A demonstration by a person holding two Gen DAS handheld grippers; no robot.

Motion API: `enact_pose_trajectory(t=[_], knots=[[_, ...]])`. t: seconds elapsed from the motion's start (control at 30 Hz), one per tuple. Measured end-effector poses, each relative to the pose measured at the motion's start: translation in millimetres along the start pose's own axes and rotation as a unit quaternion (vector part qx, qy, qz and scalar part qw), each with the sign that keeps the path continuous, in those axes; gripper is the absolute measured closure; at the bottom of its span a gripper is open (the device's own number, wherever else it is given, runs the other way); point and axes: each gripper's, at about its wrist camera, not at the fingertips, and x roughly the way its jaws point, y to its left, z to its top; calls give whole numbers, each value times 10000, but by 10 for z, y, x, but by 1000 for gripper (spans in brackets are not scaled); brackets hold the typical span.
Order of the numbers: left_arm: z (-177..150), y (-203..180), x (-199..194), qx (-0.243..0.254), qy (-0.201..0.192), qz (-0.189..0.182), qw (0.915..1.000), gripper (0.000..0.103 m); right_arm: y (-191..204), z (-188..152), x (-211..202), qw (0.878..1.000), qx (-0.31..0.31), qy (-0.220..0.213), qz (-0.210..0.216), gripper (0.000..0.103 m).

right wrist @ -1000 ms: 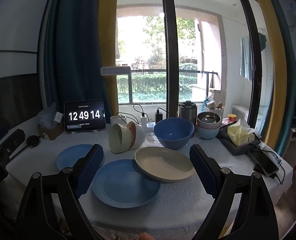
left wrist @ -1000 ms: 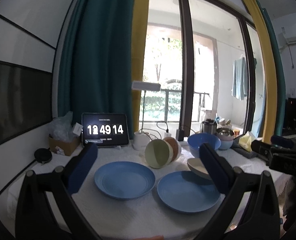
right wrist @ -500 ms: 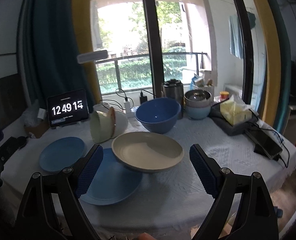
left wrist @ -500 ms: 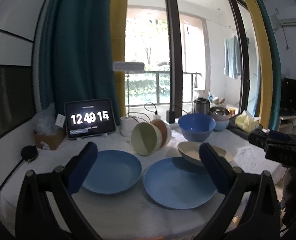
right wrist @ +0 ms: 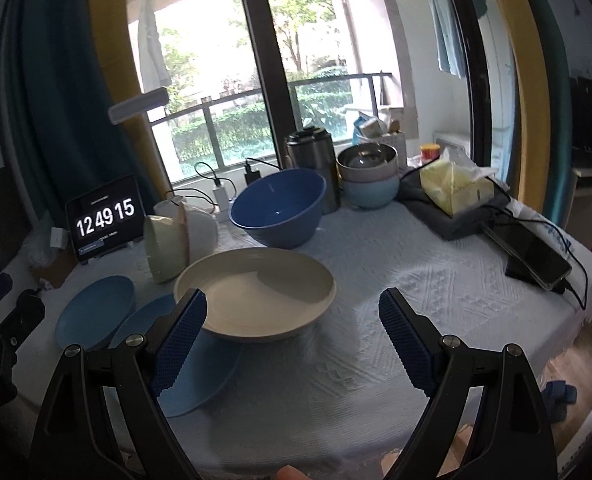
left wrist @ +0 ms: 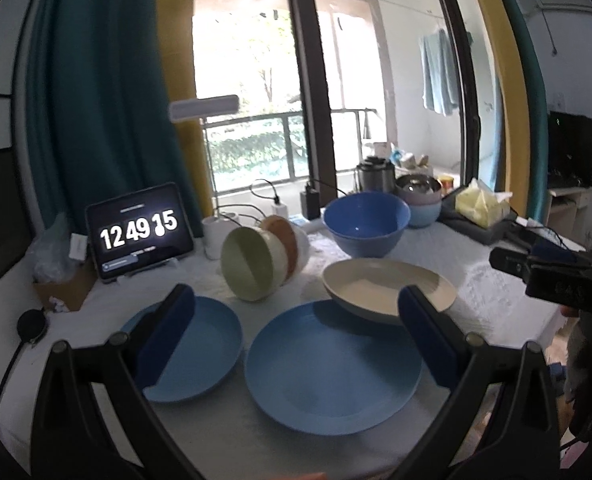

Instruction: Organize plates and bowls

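The white-clothed table [right wrist: 395, 280] carries everything, and the cream plate [right wrist: 256, 292] serves as the landmark. Behind it stands the big blue bowl [right wrist: 280, 212], empty and upright. Under the cream plate's near-left edge lies the large blue plate [left wrist: 331, 364], so the cream one sits tilted on it, probably a stack begun. Left of that lies the smaller blue plate [left wrist: 192, 352], flat and bare. Behind-left of the cream plate, nested bowls [left wrist: 264, 260] lie tipped on their side, green outermost. The right gripper [right wrist: 292, 336] hangs before the cream plate, jaws wide, holding nothing; the left gripper [left wrist: 296, 332] likewise gapes empty over the blue plates.
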Motion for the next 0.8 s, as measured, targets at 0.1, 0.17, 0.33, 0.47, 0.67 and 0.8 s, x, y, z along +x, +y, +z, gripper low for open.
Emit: enact_pose_trajectory(t=[0.1, 0.17, 0.33, 0.47, 0.67, 0.8], knots=[[36, -60, 121, 42, 79, -33, 10000, 1, -83, 17, 103, 9999, 66, 80, -23, 13], [58, -94, 224, 68, 153, -52, 9998, 1, -130, 27, 184, 9998, 84, 155, -55, 13], [91, -175, 432, 164, 323, -128, 9993, 1, -241, 59, 391, 9994, 162, 301, -95, 13], [106, -229, 609, 228, 452, -170, 9986, 1, -306, 74, 557, 9989, 218, 417, -88, 13], [110, -297, 842, 270, 693, -152, 9971, 2, -333, 73, 796, 9977, 262, 625, 9, 13], [106, -317, 974, 242, 845, -132, 9960, 2, -368, 77, 933, 9967, 312, 749, 65, 13]])
